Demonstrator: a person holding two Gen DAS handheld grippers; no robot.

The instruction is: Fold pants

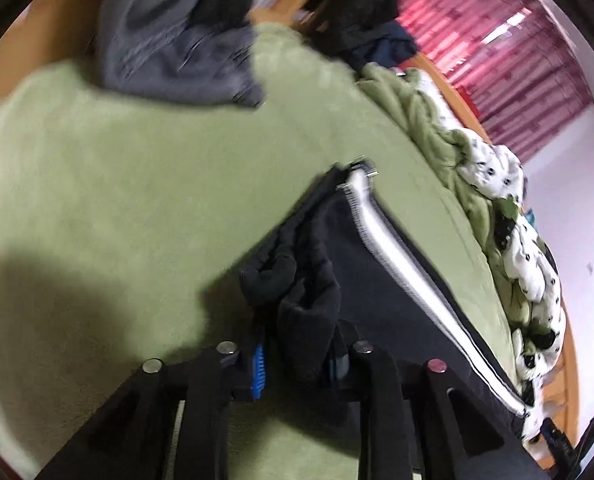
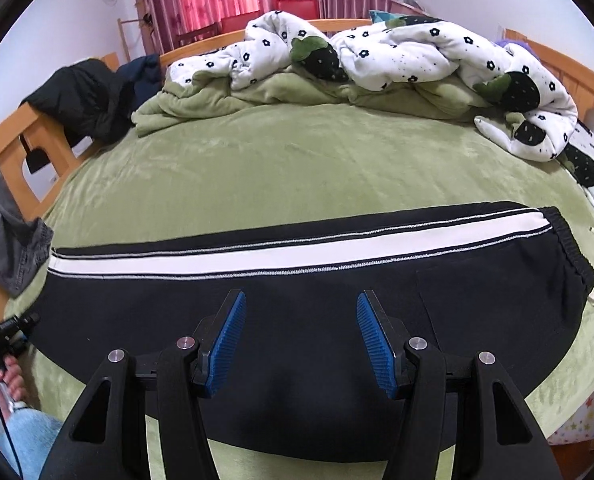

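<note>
Far left, right-wrist view: grey garment [image 2: 7,232] draped over the wooden bed frame [image 2: 13,136], apart from the work area; dark jacket [image 2: 85,100] slung on the frame behind it.

Lower left, same view: left gripper [image 2: 11,330], small and partly cut off at the picture edge, at the left end of the pants. Left-wrist view: left gripper [image 1: 297,360] with jaws clenched on a bunched black hem of the pants [image 1: 377,280], fabric gathered between the blue pads [image 1: 259,368]; picture motion-blurred.

Centre: black track pants [image 2: 297,320] with white side stripe [image 2: 257,254], laid flat on the green bed sheet [image 2: 297,160]. Long axis left to right across the bed, legs stacked; cuff end at left, ribbed waistband [image 2: 569,248] at right.

Centre foreground: right gripper [image 2: 301,340], jaws released and spread wide, blue pads poised above the mid-length of the pants, not seen to touch the cloth.

Back and right: rumpled white floral quilt [image 2: 417,52] with green blanket [image 2: 217,100], well apart from the pants.

Key relation, judged: left hand already holds the cuff end; waistband lies to the right, nearer the right gripper. Likely next fold runs along the long axis, cuff end carried toward the waistband.
</note>
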